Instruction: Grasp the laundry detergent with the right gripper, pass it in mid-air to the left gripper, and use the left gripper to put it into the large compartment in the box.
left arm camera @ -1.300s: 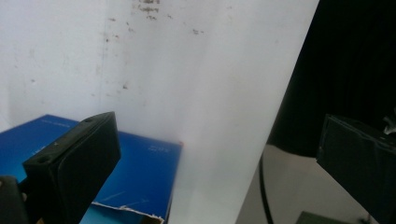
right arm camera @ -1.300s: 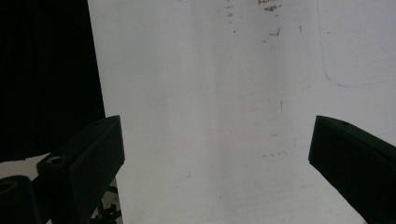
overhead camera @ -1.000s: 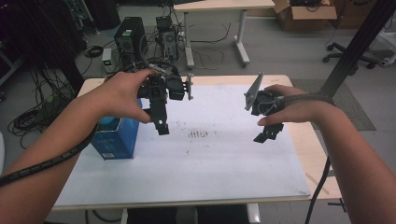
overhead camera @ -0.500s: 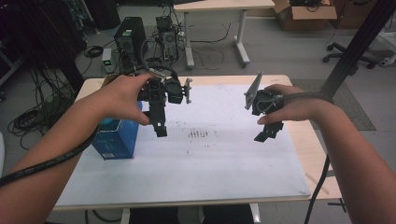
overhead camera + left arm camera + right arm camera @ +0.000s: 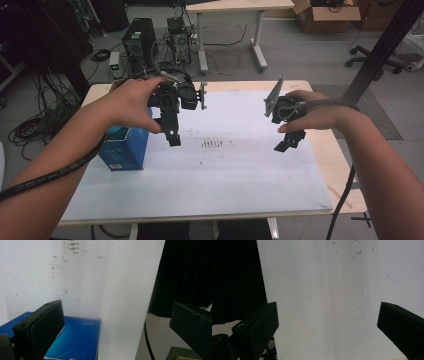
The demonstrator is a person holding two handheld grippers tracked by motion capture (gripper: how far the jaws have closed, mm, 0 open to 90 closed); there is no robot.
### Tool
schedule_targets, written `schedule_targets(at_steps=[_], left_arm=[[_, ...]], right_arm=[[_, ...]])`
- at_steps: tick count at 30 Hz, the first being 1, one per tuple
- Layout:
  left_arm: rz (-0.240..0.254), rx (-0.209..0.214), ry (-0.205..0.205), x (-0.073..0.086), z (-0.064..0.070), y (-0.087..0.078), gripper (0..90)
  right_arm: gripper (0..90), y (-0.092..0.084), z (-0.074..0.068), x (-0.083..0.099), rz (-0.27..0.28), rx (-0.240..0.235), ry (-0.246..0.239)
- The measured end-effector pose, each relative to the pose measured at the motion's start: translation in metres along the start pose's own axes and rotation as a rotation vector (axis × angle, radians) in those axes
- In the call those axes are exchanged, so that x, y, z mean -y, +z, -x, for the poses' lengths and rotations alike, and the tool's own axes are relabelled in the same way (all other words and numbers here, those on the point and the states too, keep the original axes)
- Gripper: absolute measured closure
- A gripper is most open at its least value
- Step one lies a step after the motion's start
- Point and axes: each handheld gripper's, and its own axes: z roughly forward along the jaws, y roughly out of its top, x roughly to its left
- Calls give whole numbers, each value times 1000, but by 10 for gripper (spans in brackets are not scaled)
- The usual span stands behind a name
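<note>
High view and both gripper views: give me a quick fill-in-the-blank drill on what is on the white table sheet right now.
1. The blue cardboard box stands beside the ____ gripper.
2. The jaws of the right gripper stand ____, with nothing between them.
3. Both grippers hang above the ____ sheet that covers the table.
4. The dark smudges lie ____ the two grippers.

Missing words: left; open; white; between

Both forearms are bare, with no sleeves showing. The left gripper (image 5: pixel 173 136) is a blocky black assembly with a round black housing and a pale plate studded with small fittings on its far side; a ribbed black cable (image 5: pixel 50 174) trails from it. The right gripper (image 5: pixel 287 144) is black too, topped by a grey three-cornered plate (image 5: pixel 274 96). Each gripper's jaws are flat, matte black slabs with a small round hole near the tip.
</note>
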Motion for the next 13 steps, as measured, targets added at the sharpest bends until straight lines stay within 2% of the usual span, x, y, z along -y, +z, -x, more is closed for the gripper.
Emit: schedule_targets(at_steps=[13], left_arm=[[20, 5, 3, 0, -6, 4, 2]], right_arm=[[38, -3, -1, -2, 0, 2, 1]])
